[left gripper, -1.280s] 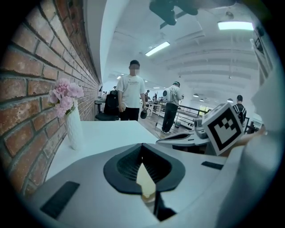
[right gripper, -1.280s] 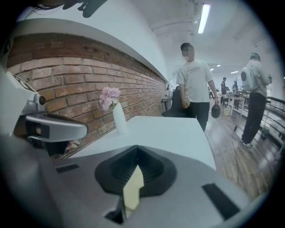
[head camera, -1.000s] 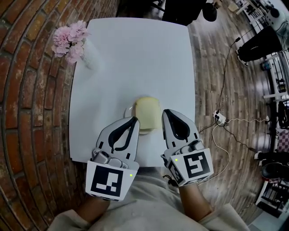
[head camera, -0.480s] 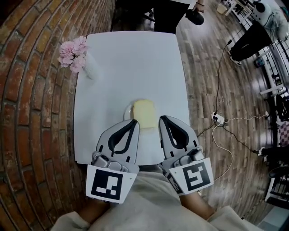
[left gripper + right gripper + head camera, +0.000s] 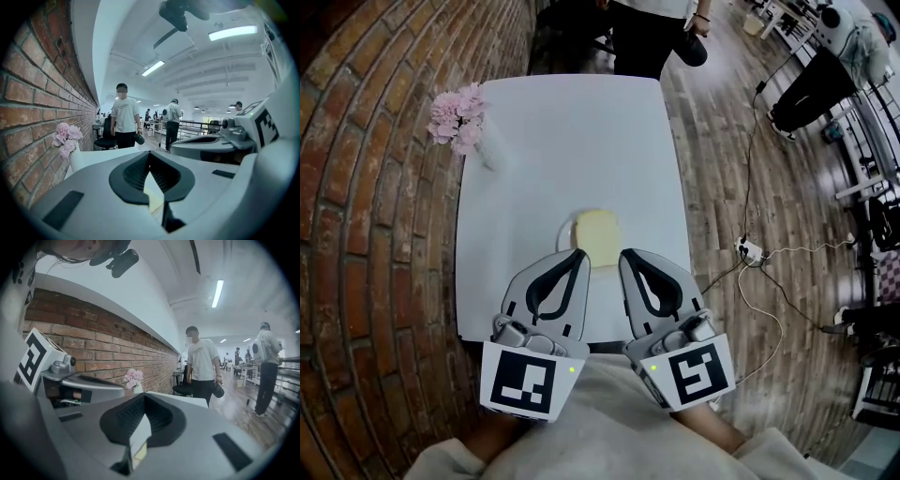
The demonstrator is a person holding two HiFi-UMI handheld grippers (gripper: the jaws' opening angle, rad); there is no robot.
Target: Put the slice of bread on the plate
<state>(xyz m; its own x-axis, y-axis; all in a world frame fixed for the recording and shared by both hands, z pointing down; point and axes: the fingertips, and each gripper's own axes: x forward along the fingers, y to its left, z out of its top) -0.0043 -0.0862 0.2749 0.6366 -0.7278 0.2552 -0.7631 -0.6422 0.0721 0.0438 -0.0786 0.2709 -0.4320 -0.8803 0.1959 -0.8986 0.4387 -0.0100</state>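
Observation:
A pale yellow slice of bread (image 5: 597,236) lies on a small white plate (image 5: 564,231) near the front of the white table (image 5: 572,141). My left gripper (image 5: 579,253) hangs just short of the plate's near edge, shut and empty. Beside it, my right gripper (image 5: 627,254) is shut too and holds nothing. In the left gripper view the jaws (image 5: 149,153) meet at the tips, and a bit of bread (image 5: 153,199) shows through their loop. The right gripper view shows its jaws (image 5: 144,395) closed, with bread (image 5: 139,449) below.
Pink flowers (image 5: 457,116) in a white vase (image 5: 492,145) stand at the table's far left, against the brick wall (image 5: 375,234). A person (image 5: 649,28) stands beyond the far end of the table. A cable and power strip (image 5: 752,248) lie on the wooden floor at right.
Both grippers have lifted and drawn back from the plate toward me, and the right one has come closer to the left. The bread stays on the plate.

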